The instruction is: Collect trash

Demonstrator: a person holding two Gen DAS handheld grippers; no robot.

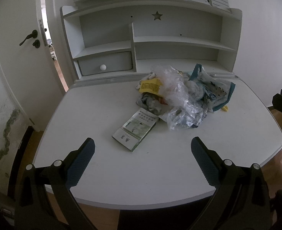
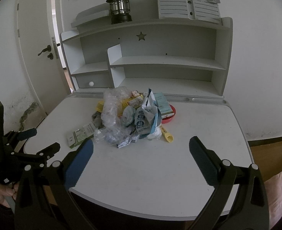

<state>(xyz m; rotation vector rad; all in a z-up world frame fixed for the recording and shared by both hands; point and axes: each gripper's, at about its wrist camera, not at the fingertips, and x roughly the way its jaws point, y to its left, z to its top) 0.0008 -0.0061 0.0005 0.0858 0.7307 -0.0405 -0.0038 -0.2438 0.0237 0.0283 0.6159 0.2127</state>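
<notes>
A heap of trash (image 1: 181, 95) lies on the white desk (image 1: 102, 172): clear crumpled plastic (image 1: 176, 88), a yellow carton (image 1: 150, 86), a blue-and-white bag (image 1: 213, 88) and a flat green-white box (image 1: 135, 129) nearest me. In the right wrist view the heap (image 2: 129, 115) also shows a red dish (image 2: 169, 117), a light blue box (image 2: 163, 103) and a yellow tube (image 2: 167, 136). My left gripper (image 1: 141, 145) is open and empty, just short of the flat box. My right gripper (image 2: 141, 147) is open and empty, short of the heap. The left gripper also shows in the right wrist view (image 2: 43, 140).
A white hutch with shelves (image 2: 160, 61) and a small drawer (image 1: 104, 65) stands at the desk's back. A black lantern (image 2: 119, 7) and a slatted grey panel (image 2: 188, 3) sit on top. A door (image 1: 16, 57) stands ajar at left. The desk's front edge is near me.
</notes>
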